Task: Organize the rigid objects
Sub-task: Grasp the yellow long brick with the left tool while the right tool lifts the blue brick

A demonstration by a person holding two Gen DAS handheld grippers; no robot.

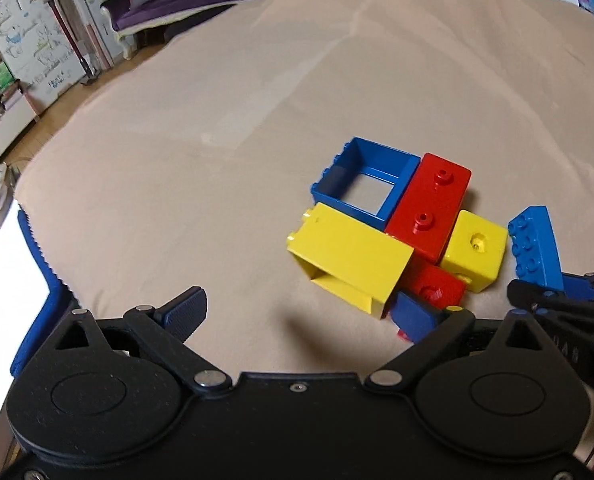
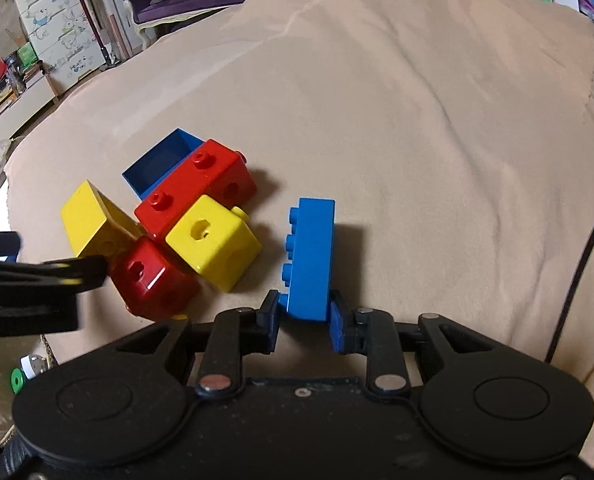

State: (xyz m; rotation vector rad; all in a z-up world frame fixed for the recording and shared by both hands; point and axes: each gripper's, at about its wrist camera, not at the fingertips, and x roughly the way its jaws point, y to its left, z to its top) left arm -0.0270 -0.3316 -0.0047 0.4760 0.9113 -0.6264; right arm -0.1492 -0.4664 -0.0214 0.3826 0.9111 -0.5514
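Note:
A cluster of toy blocks lies on the beige cloth (image 1: 257, 120): a hollow blue frame block (image 1: 367, 182), a long red block (image 1: 433, 204), a long yellow block (image 1: 349, 256), a yellow cube (image 1: 475, 250) and a small red cube (image 1: 437, 286). My left gripper (image 1: 301, 312) stands open wide just in front of the cluster. Only cloth lies between its fingers, and its right pad (image 1: 413, 316) sits close to the yellow block's near end. My right gripper (image 2: 303, 312) is shut on the near end of a blue studded brick (image 2: 311, 256), right of the cluster.
A blue-edged white container (image 1: 37, 264) stands at the table's left edge. Past the far edge are a purple sofa (image 1: 185, 4) and white cabinets (image 1: 29, 52). The cloth runs on beyond the blocks and to the right (image 2: 457, 160). A green ring (image 2: 17, 380) lies below the table's left side.

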